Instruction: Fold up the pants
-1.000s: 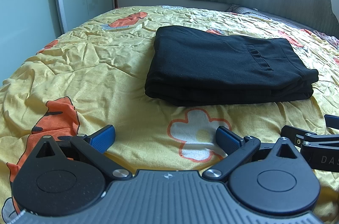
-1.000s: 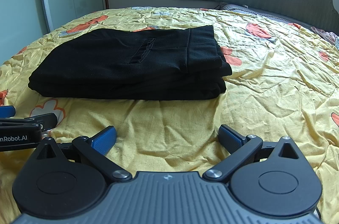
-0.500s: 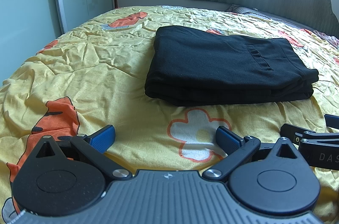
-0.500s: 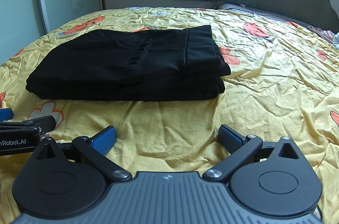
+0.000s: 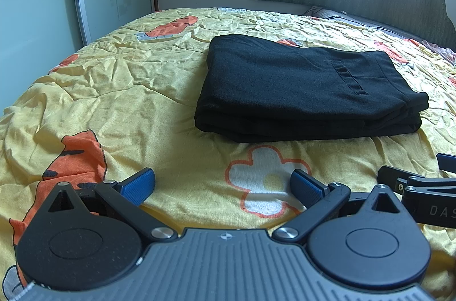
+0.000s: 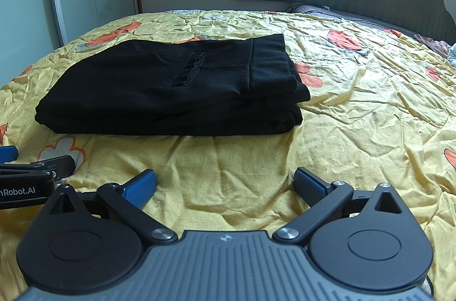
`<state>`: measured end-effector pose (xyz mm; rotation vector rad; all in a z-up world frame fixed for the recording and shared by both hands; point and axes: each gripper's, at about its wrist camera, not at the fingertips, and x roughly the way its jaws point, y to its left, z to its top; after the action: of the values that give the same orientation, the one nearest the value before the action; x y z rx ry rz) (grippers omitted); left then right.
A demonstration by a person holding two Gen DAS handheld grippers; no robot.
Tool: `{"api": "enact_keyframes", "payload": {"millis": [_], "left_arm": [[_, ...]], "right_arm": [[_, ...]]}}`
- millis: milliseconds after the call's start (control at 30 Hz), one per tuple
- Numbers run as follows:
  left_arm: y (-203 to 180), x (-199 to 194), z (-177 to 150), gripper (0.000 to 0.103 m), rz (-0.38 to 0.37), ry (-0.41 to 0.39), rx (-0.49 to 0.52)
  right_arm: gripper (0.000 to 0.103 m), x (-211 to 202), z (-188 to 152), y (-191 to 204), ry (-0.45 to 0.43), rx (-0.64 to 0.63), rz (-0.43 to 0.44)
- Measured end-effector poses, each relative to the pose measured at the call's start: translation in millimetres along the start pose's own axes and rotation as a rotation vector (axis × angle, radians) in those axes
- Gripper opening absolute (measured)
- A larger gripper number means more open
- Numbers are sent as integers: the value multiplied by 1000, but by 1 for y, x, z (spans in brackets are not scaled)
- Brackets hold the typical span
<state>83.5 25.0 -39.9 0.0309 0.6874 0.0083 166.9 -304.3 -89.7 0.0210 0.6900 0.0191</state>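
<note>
While the black folded pants (image 5: 307, 90) lie in a flat, squared stack on the yellow flower-print bedspread (image 5: 119, 90), almost nothing changes from a second ago: in my left wrist view the stack sits at the same place in the middle right of the frame, and in my right wrist view (image 6: 171, 84) it drifts only a touch toward the lower left, so my right hand shifts slightly and the cloth does not. My left gripper (image 5: 223, 184) sits low at the bottom of its frame with its blue-padded jaws spread wide and empty, well short of the stack's near edge. My right gripper (image 6: 225, 185) is likewise released, jaws apart with only bedspread between them. Each tool shows at the side edge of the other's view, so the two sit side by side.

I judge that the folding is finished: the layers are stacked with their edges roughly aligned, the back pocket (image 6: 189, 67) and waistband face up, and neither tool touches the fabric. What remains, I think, is nothing beyond keeping clear of the stack.
</note>
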Motion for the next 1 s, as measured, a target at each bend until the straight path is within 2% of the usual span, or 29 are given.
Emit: {"api": "enact_keyframes", "payload": {"millis": [1000], "left_arm": [[0,0,0,103,0,0,0]], "right_arm": [[103,0,0,-5,-3,24,-27]]}}
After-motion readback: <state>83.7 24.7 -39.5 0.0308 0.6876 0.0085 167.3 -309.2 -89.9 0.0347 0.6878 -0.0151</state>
